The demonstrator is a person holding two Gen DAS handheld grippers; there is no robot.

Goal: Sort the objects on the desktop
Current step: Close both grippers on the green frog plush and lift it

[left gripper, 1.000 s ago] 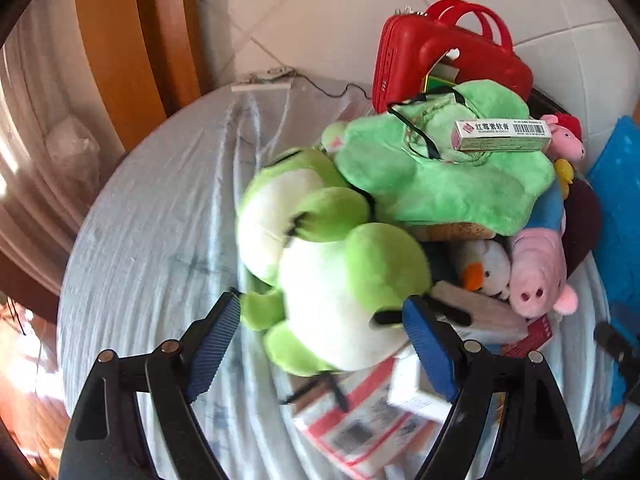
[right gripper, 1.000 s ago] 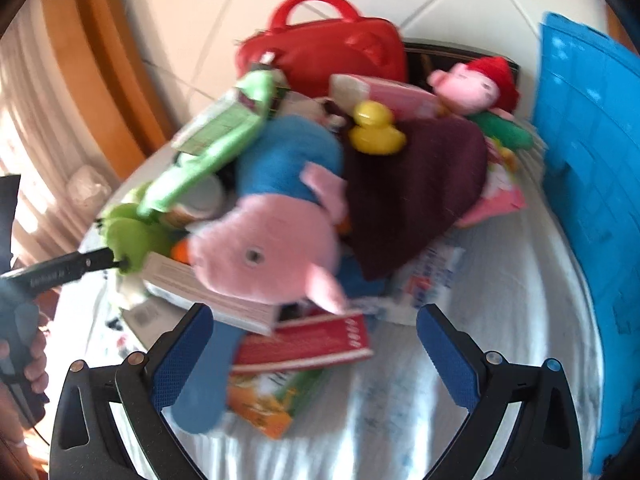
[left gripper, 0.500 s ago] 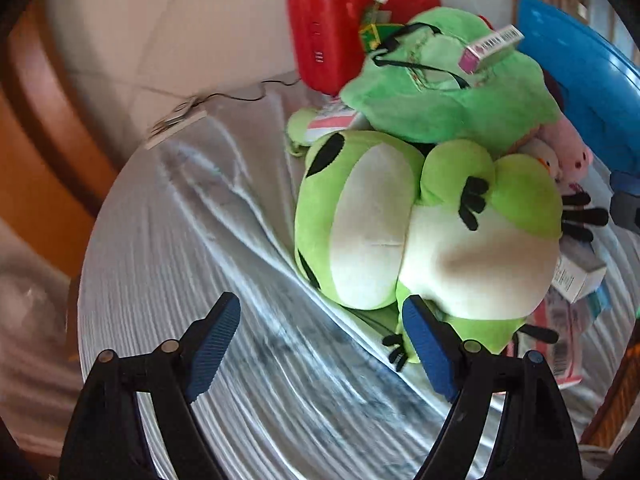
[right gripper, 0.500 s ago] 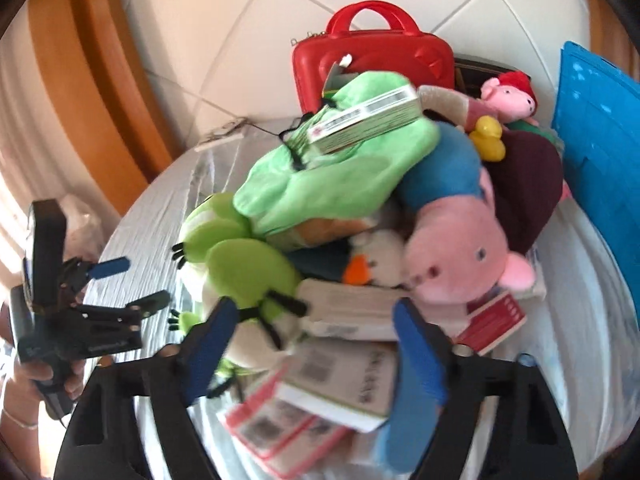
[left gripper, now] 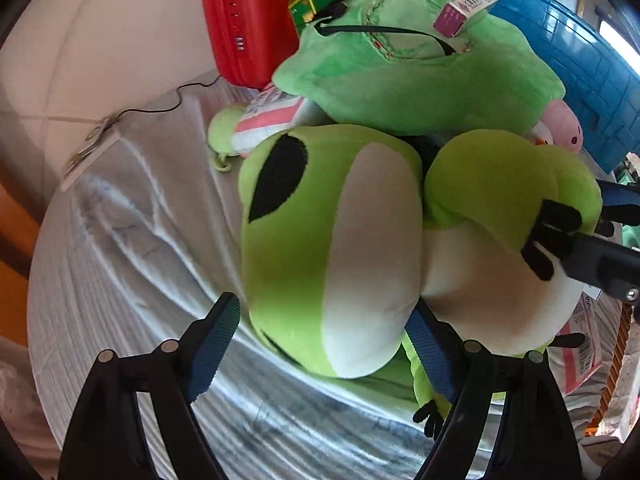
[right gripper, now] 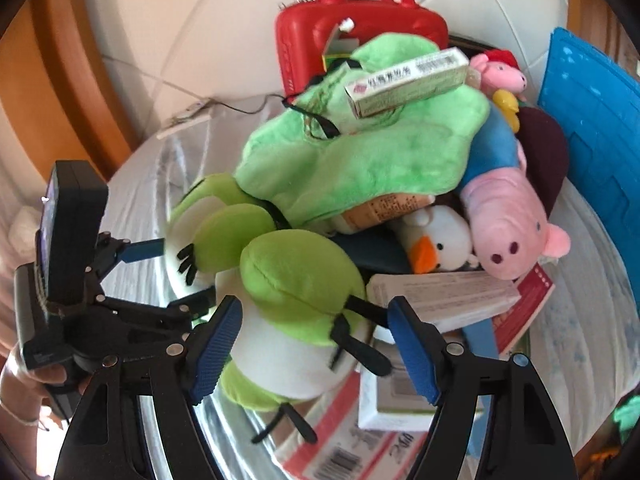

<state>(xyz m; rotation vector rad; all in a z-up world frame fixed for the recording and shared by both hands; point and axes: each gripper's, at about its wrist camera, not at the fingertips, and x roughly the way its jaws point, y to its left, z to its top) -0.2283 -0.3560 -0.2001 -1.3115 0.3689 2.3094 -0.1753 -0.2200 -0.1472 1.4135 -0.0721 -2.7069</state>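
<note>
A big green and white frog plush (left gripper: 332, 248) lies at the near side of a heap on the cloth-covered round table (left gripper: 120, 264). My left gripper (left gripper: 322, 350) is open around the frog's head: its right pad is tucked between head and body, and its left pad stands clear. My right gripper (right gripper: 314, 348) straddles the frog plush (right gripper: 296, 280) at its belly and leg, with a gap at the right pad. In the right wrist view the left gripper (right gripper: 186, 270), held by a hand, reaches in from the left. Part of the right gripper (left gripper: 588, 232) shows by the frog's arm.
A flat light-green plush (right gripper: 360, 160) with a medicine box (right gripper: 408, 80) on top overhangs the frog. Behind it stand a red case (right gripper: 360, 28) and a blue mat (right gripper: 592, 120). A pink pig plush (right gripper: 508, 224), a white bird plush (right gripper: 440, 244) and several boxes (right gripper: 440, 296) lie to the right.
My left gripper rolled and dropped closer onto the frog's head. My right gripper swung left from the pink pig to the frog, and its jaws narrowed.
</note>
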